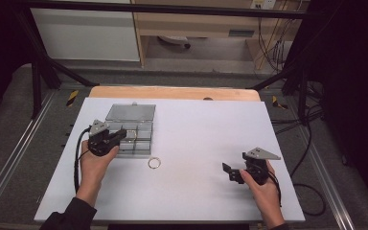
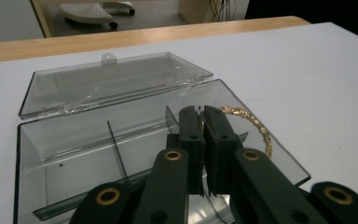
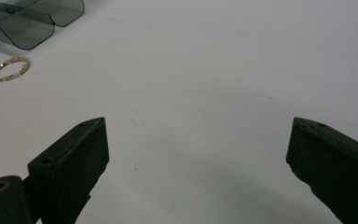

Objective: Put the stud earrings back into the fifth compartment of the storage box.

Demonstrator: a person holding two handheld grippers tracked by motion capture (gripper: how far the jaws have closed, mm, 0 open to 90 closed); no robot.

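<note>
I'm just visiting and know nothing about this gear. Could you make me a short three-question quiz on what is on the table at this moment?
1. True or false: the lid of the clear box lies open.
2. How many gold bracelets are in sight, and where is each?
3. Which gripper has its jaws spread wide: A) the left gripper or B) the right gripper?

Key
1. True; the lid is folded back behind the compartments.
2. Two: one bracelet hangs from the shut left gripper over the box, the loose bracelet lies on the white table in front of the box.
3. B.
</note>
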